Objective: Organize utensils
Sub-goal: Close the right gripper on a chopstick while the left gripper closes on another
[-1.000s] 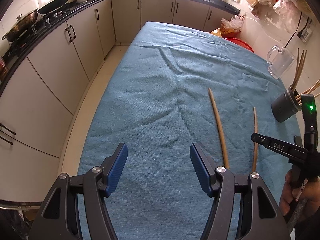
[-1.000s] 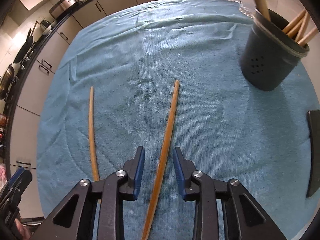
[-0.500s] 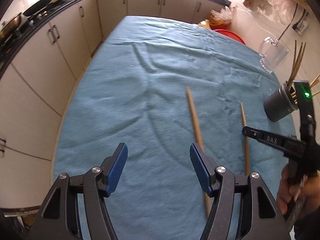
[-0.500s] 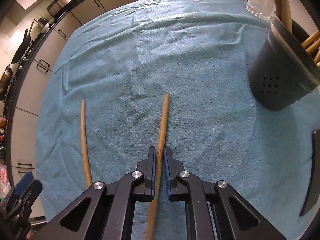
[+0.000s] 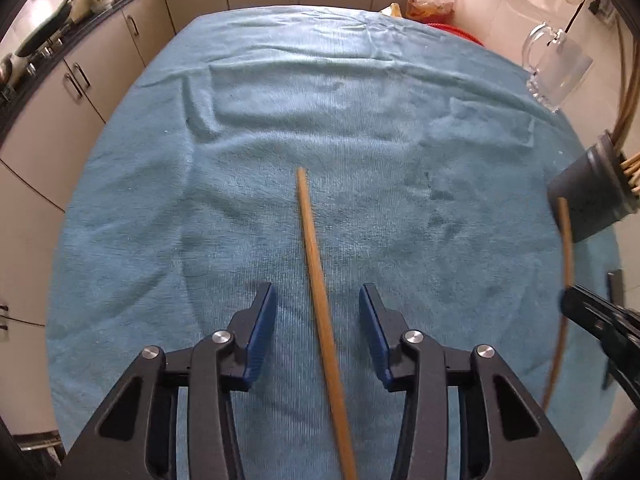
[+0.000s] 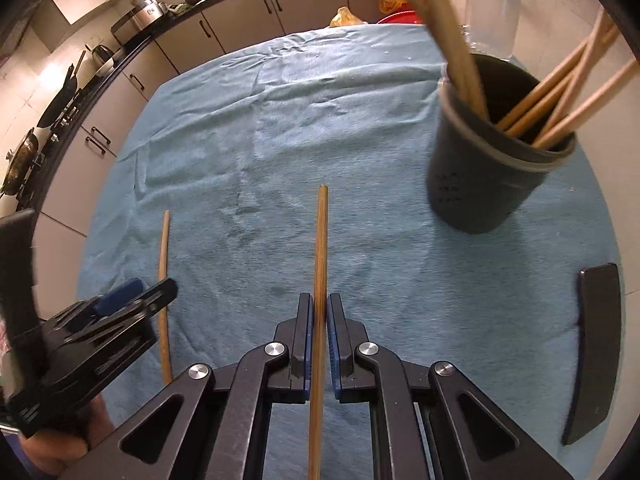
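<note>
Since a second ago the left gripper [image 5: 316,336] has moved over one wooden stick [image 5: 316,280], jaws spread; the right gripper [image 6: 318,340] now clamps the other stick [image 6: 320,248]. Several sticks already stand in the dark holder [image 6: 480,184]; these two remain.

- No writing, brand, number or sign can be read anywhere here.
- The dark utensil holder [image 6: 492,168] carries only a cluster of small punched holes on its side, not letters.
- The clear glass mug [image 5: 558,68] is plain.
- The flat black object [image 6: 596,348] lying on the blue cloth shows no marking.
- The left hand-held gripper [image 6: 120,304], seen from the right wrist, has faint raised marks on its body, too blurred to make out.
</note>
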